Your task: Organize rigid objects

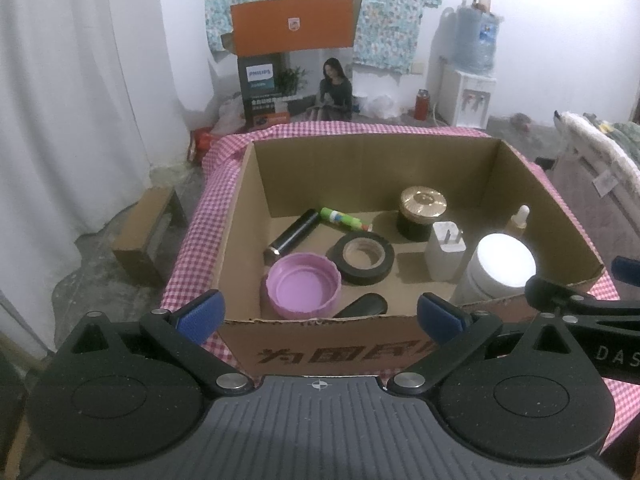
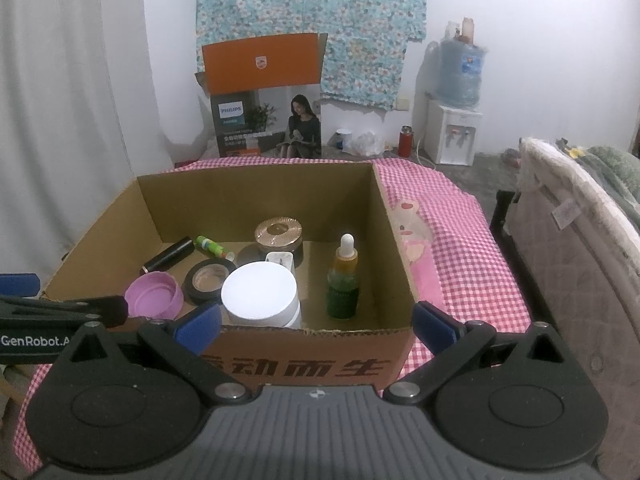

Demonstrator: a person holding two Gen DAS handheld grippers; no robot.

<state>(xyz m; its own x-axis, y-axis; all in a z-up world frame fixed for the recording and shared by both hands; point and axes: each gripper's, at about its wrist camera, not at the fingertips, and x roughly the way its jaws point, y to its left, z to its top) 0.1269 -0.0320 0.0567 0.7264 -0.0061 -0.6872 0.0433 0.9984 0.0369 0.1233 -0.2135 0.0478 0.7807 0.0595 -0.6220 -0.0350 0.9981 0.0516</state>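
An open cardboard box point(image 1: 240, 208) point(image 2: 394, 232) stands on the pink checked cloth. Inside it lie a purple lid point(image 1: 302, 290) point(image 2: 154, 294), a black tape roll point(image 1: 364, 258) point(image 2: 208, 278), a black tube point(image 1: 292, 236) point(image 2: 168, 260), a green glue stick point(image 1: 344, 219) point(image 2: 214, 247), a gold-lidded jar point(image 1: 422, 212) point(image 2: 278, 236), a white charger point(image 1: 446, 254), a white-lidded jar point(image 1: 502, 266) point(image 2: 260, 294) and a dropper bottle point(image 2: 344, 280) point(image 1: 520, 220). My left gripper point(image 1: 318, 316) and right gripper point(image 2: 316, 322) are both open and empty, held in front of the box's near wall.
A Philips carton point(image 1: 296, 64) stands behind the table. A water dispenser point(image 2: 454, 128) and red flask point(image 2: 405, 141) stand by the far wall. A mattress point(image 2: 580, 240) is on the right. A small cardboard box point(image 1: 148, 232) sits on the floor at left.
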